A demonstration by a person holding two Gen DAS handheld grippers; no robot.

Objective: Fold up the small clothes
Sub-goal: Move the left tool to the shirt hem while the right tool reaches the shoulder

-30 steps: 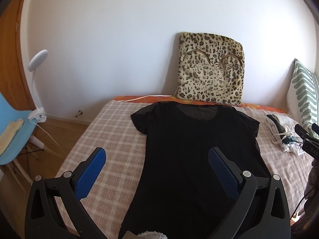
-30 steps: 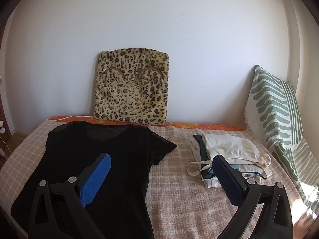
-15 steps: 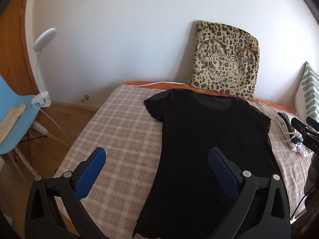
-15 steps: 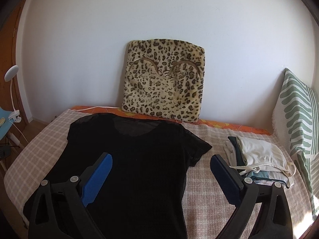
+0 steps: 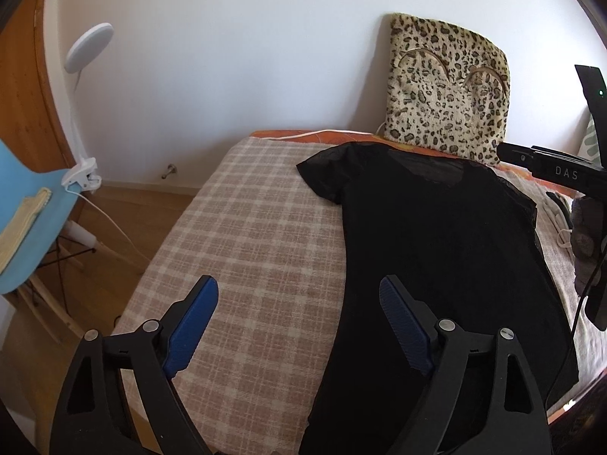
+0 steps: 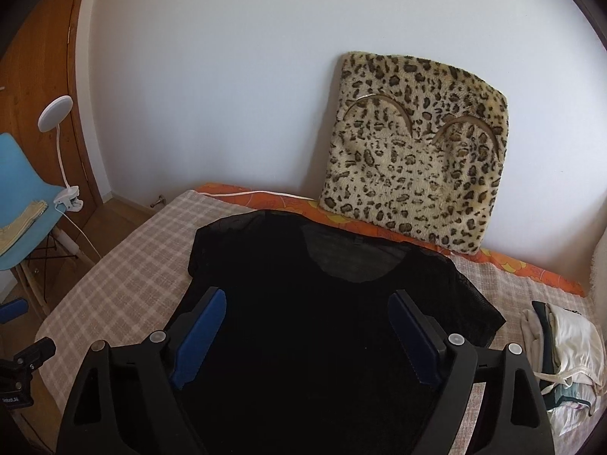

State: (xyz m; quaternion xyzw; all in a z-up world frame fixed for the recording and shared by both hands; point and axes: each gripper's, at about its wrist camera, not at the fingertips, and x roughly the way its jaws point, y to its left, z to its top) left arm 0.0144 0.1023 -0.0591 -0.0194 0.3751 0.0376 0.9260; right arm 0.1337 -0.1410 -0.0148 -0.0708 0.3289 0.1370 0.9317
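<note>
A black short-sleeved T-shirt (image 5: 436, 250) lies flat on the checked bed cover (image 5: 258, 235), neck toward the wall. My left gripper (image 5: 299, 292) hovers over the shirt's left edge, one blue pad over the cover, the other over the fabric. Its jaws are closing with nothing pressed between them. In the right wrist view my right gripper (image 6: 307, 303) hangs above the chest of the T-shirt (image 6: 303, 303), below the neckline. Its jaws are closing too, and the pads grip nothing. The right gripper's black body shows at the right edge of the left wrist view.
A leopard-print cushion (image 6: 413, 151) leans on the wall behind the shirt. A pile of folded light clothes (image 6: 561, 345) sits on the bed at the right. A blue chair (image 5: 26, 204) with a clip lamp (image 5: 87, 49) stands off the bed's left side, over wooden floor.
Both grippers swung left across the bed; the shirt now fills the right wrist view and the clothes pile slid to its edge. Both pairs of pads stand closer together than before.
</note>
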